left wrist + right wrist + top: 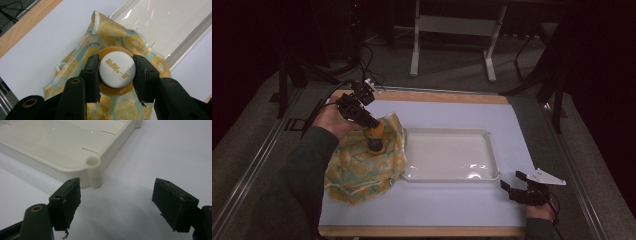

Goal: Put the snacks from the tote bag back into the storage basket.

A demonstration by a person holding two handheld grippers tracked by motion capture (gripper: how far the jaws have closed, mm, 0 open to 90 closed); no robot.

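White mat on a wood-edged table, dim room behind. Item: orange bottle with white cap, standing on a lemon-print cloth; left gripper clamped on the cap from both sides. Item: cream tray, bare, just beside the cloth. Right gripper idle near the tray's corner, jaws wide apart. Status, as judged: bottle grasped, not yet moved; the tray looks like its destination.

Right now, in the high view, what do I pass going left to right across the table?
Lemon-print cloth bag, with the left tongs shut on an orange bottle standing on it → cream plastic tray → right tongs, open.
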